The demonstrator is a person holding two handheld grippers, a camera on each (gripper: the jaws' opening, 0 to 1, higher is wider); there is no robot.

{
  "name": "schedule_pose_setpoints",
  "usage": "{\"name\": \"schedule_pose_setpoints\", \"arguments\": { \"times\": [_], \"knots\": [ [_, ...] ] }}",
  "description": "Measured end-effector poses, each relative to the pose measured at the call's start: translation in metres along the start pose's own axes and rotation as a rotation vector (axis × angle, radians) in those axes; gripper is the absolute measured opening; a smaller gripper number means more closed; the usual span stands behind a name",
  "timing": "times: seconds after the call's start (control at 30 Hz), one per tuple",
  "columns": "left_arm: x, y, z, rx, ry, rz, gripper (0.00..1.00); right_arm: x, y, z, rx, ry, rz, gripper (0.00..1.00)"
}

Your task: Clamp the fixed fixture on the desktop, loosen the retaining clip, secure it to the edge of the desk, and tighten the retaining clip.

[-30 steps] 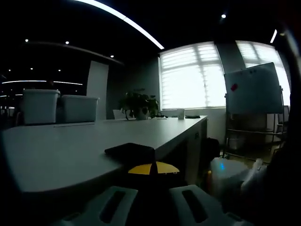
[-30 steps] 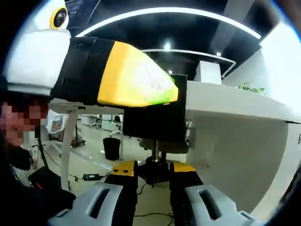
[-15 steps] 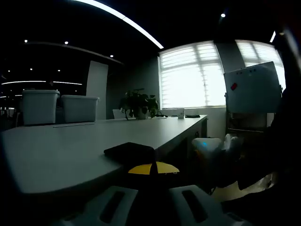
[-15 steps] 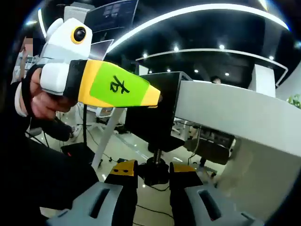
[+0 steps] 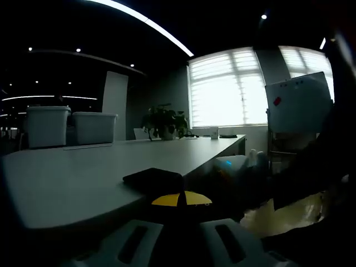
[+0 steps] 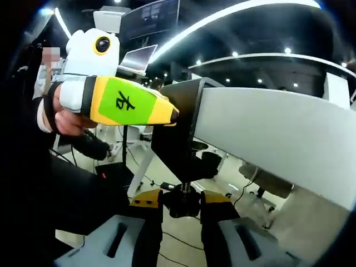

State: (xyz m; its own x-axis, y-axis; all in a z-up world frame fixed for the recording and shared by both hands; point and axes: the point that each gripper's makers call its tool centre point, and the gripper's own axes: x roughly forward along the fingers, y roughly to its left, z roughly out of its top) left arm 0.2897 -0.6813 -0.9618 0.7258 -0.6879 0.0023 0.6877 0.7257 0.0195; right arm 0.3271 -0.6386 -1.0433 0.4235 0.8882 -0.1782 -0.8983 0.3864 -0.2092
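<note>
- Clamp (image 6: pixel 181 142) sits on the desk (image 6: pixel 278 133) edge, its top plate (image 5: pixel 154 179) lying on the desktop.
- Left gripper (image 5: pixel 181 199) is closed on the clamp body, steadying it.
- Right gripper (image 6: pixel 181 201) grips the screw knob (image 6: pixel 181 200) beneath.
- Advice: keep the body square to the edge and turn the knob without letting it slip.
</note>
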Motion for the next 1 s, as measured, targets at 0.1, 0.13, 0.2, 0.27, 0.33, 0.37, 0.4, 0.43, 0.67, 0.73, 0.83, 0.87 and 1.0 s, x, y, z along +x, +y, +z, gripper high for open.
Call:
{"name": "schedule_pose_setpoints", "arguments": {
  "times": [0.1,0.13,0.2,0.27,0.33,0.37,0.4,0.43,0.67,0.73,0.83,0.87,1.0],
  "knots": [
    [0.000,-0.001,0.000,-0.011,-0.001,0.000,0.01,-0.003,-0.008,0.000,0.070,-0.023,-0.128,0.31],
    [0.001,-0.001,0.000,-0.015,-0.001,0.000,0.01,-0.005,-0.009,0.001,0.109,-0.043,-0.166,0.32],
    [0.000,-0.001,0.000,-0.021,-0.001,-0.005,0.01,-0.010,-0.012,-0.002,0.155,-0.062,-0.265,0.33],
    [0.000,0.000,0.000,-0.022,-0.001,-0.011,0.01,-0.015,-0.014,-0.008,0.220,-0.074,-0.366,0.36],
    [0.000,-0.001,0.000,-0.024,-0.003,-0.014,0.01,-0.020,-0.016,-0.015,0.238,-0.059,-0.473,0.39],
    [0.000,-0.001,0.000,-0.023,-0.002,-0.013,0.01,-0.021,-0.016,-0.017,0.251,-0.055,-0.511,0.40],
    [0.000,-0.001,0.000,-0.022,-0.001,-0.011,0.01,-0.024,-0.017,-0.019,0.277,-0.055,-0.570,0.42],
    [0.000,-0.001,0.000,-0.021,-0.001,-0.010,0.01,-0.026,-0.018,-0.018,0.268,-0.050,-0.624,0.43],
    [-0.003,0.001,0.000,-0.026,0.001,-0.010,0.01,-0.020,-0.017,-0.011,0.202,-0.038,-0.809,0.44],
    [-0.003,0.001,0.000,-0.023,0.002,-0.011,0.01,-0.015,-0.015,-0.010,0.210,-0.042,-0.807,0.44],
    [-0.003,0.000,0.000,-0.022,0.005,-0.011,0.01,-0.014,-0.015,-0.006,0.180,-0.045,-0.817,0.44],
    [-0.003,0.000,0.000,-0.020,0.007,-0.011,0.01,-0.015,-0.015,-0.005,0.182,-0.047,-0.820,0.43],
    [-0.003,0.000,0.000,-0.011,0.015,-0.008,0.01,-0.015,-0.016,-0.004,0.186,-0.055,-0.821,0.40]
  ]
}}
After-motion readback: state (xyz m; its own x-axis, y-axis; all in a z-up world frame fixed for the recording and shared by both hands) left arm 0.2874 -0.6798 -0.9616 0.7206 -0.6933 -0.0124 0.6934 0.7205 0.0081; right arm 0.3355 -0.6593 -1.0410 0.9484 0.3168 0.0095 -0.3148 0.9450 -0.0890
